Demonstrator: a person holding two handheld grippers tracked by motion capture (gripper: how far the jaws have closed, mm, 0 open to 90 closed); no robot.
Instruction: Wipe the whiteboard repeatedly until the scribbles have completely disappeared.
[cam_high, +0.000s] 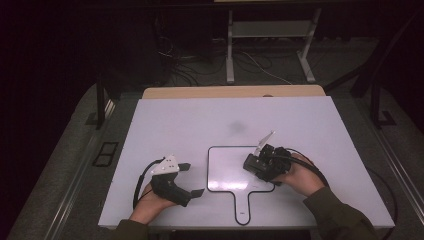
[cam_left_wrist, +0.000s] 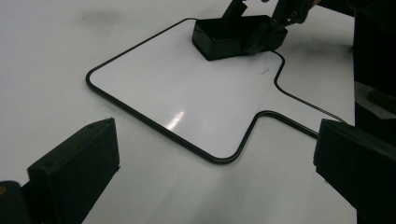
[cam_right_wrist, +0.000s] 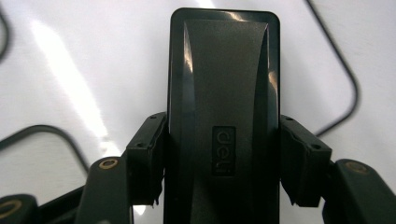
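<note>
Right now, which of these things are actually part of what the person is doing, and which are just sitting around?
In use:
- black eraser, clamped in the right gripper
- small whiteboard with a handle, under the eraser
- left gripper, open, beside the board

Just lying about:
- white table
- cables on the floor
- metal frame legs behind the table

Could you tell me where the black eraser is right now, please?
The black eraser sits clamped in the right gripper, pressed on the small whiteboard near its right edge, right of centre in the high view.
</note>
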